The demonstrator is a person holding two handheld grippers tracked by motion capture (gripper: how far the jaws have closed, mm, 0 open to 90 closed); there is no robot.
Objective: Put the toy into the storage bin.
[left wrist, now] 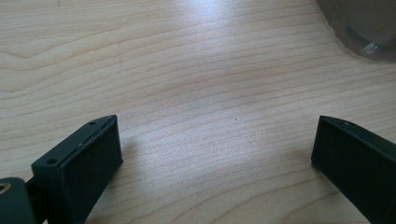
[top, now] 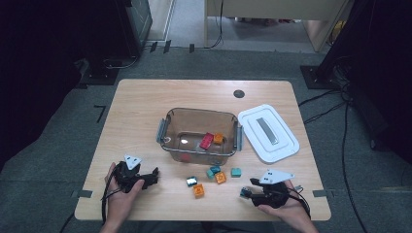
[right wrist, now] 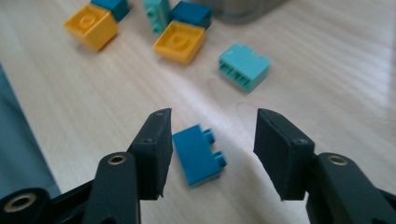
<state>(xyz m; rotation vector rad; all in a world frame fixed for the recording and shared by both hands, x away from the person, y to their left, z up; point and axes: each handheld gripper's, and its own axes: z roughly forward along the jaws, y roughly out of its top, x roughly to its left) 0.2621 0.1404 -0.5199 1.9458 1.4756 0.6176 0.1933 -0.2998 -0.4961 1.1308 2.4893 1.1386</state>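
Observation:
A blue brick (right wrist: 201,156) lies flat on the wooden table between the jaws of my right gripper (right wrist: 213,116), close to the left jaw; the jaws stand apart and hold nothing. The same blue brick (top: 244,192) sits at the tip of the right gripper (top: 250,191) near the table's front edge. My left gripper (top: 154,175) rests at the front left, pointing right. The left gripper (left wrist: 215,135) is wide open over bare wood.
A clear brown container (top: 167,127) at the table's middle holds a red brick (top: 206,141) and an orange brick (top: 218,138). Its white lid (top: 268,132) lies to the right. Several loose bricks lie in front, among them a teal brick (right wrist: 243,65) and an orange brick (right wrist: 180,42).

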